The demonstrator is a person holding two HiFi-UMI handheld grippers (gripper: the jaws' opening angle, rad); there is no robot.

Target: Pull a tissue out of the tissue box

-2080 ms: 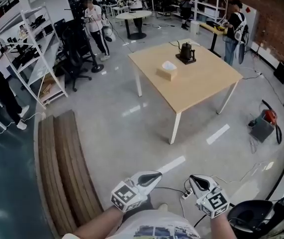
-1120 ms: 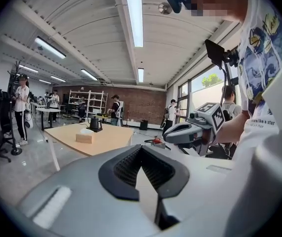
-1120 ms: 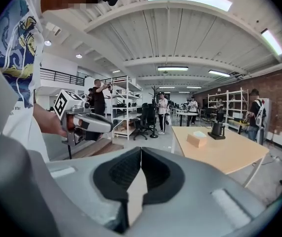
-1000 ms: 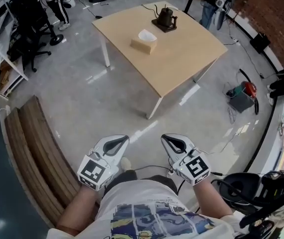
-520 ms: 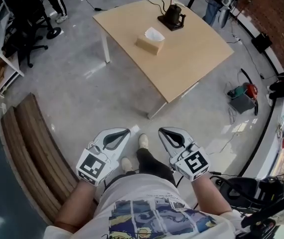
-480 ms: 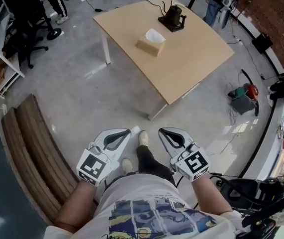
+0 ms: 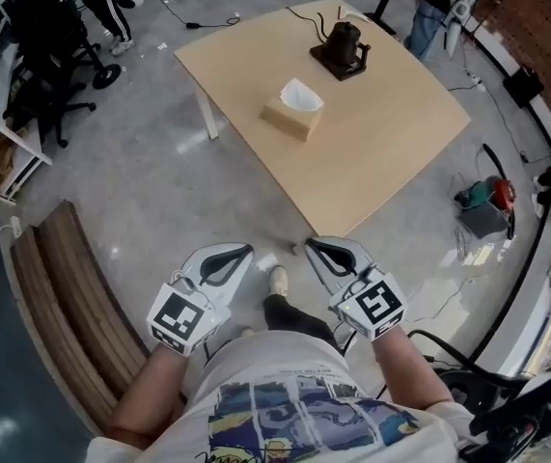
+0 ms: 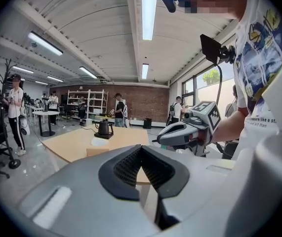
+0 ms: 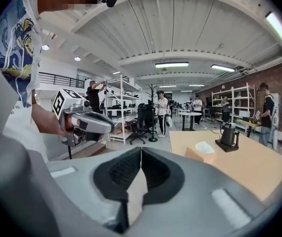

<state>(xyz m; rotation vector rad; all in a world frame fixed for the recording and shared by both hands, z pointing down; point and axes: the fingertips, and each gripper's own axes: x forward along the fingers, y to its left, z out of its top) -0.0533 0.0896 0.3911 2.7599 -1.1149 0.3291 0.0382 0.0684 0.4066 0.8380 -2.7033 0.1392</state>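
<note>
- Nothing done yet: tissue box (image 7: 290, 120) sits mid-table (image 7: 391, 152), tissue (image 7: 301, 95) poking from its top, untouched.
- Both closed and empty: left claw (image 7: 247, 249), right claw (image 7: 308, 245), well short of the box.
- To do: reach the box, grip the tissue, pull it out.

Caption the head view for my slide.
Left gripper and right gripper, both shut, held before a table bearing a tissue box and kettle.
</note>
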